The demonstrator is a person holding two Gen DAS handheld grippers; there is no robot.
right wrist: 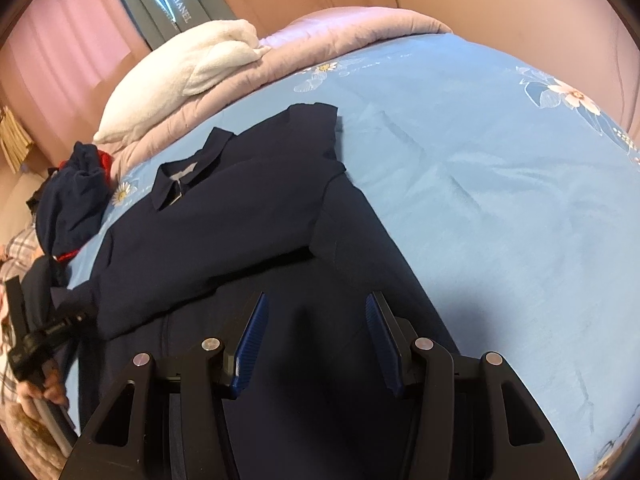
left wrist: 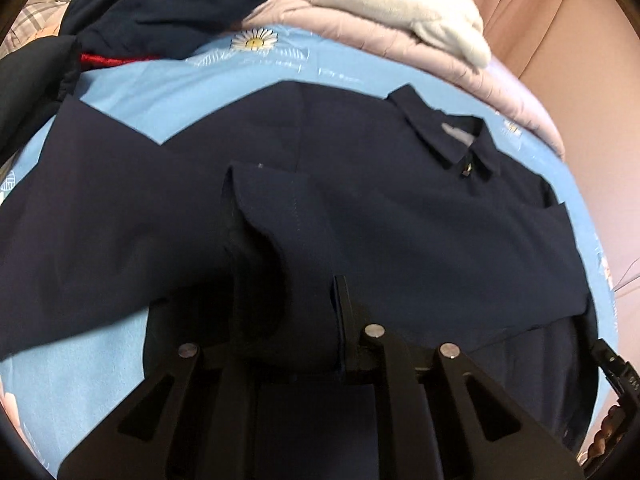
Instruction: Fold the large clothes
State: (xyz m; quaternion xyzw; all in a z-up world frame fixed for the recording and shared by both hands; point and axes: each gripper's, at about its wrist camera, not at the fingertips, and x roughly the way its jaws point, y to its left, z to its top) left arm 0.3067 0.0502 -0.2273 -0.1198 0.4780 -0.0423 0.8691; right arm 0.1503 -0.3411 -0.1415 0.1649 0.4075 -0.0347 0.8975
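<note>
A large navy collared garment (left wrist: 400, 216) lies spread on a light blue bedsheet (left wrist: 208, 112); it also shows in the right wrist view (right wrist: 224, 232), collar (right wrist: 188, 176) toward the far left. My left gripper (left wrist: 320, 300) is shut on a sleeve cuff (left wrist: 288, 248) of the garment and holds it over the garment's body. My right gripper (right wrist: 316, 312) is open with blue pads (right wrist: 252, 340) apart, just above the garment's lower part, holding nothing. The left gripper shows in the right wrist view (right wrist: 36, 344) at the far left.
A pile of dark and red clothes (left wrist: 160, 8) lies at the bed's far left, also in the right wrist view (right wrist: 72, 196). A white towel (right wrist: 192, 76) rests on a lilac quilt (right wrist: 340, 32) at the back. The sheet (right wrist: 500, 200) stretches to the right.
</note>
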